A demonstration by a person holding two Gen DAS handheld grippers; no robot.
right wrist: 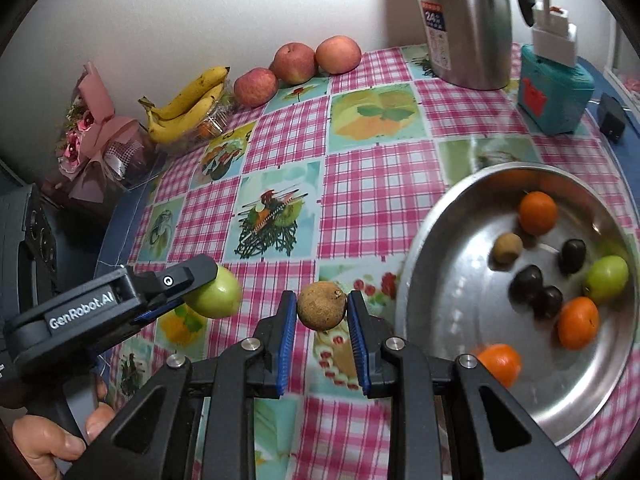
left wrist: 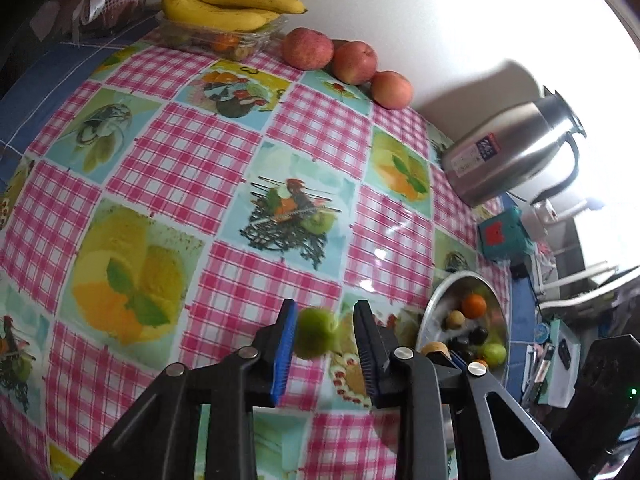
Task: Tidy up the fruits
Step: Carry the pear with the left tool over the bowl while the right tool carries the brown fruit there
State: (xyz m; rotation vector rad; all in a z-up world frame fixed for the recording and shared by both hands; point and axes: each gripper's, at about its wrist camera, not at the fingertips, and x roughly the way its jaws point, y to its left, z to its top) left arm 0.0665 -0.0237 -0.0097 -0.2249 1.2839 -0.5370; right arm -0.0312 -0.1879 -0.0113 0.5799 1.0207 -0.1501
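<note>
My left gripper (left wrist: 325, 334) is shut on a small green fruit (left wrist: 316, 338) and holds it above the checked tablecloth; the same gripper (right wrist: 188, 288) and green fruit (right wrist: 216, 294) show at the left of the right wrist view. My right gripper (right wrist: 322, 310) is shut on a brown round fruit (right wrist: 322, 306), just left of the steel bowl (right wrist: 432, 280). The bowl holds oranges (right wrist: 538, 212), dark plums (right wrist: 530, 282), a brown fruit (right wrist: 507, 248) and a green fruit (right wrist: 606, 284). The bowl also shows in the left wrist view (left wrist: 440, 300).
Three red apples (right wrist: 294, 62) and a banana bunch (right wrist: 188, 104) on a clear plastic box lie along the back wall. A steel kettle (right wrist: 468, 20), a teal box (right wrist: 554, 92) and a wrapped flower bouquet (right wrist: 96, 128) stand around the table's edges.
</note>
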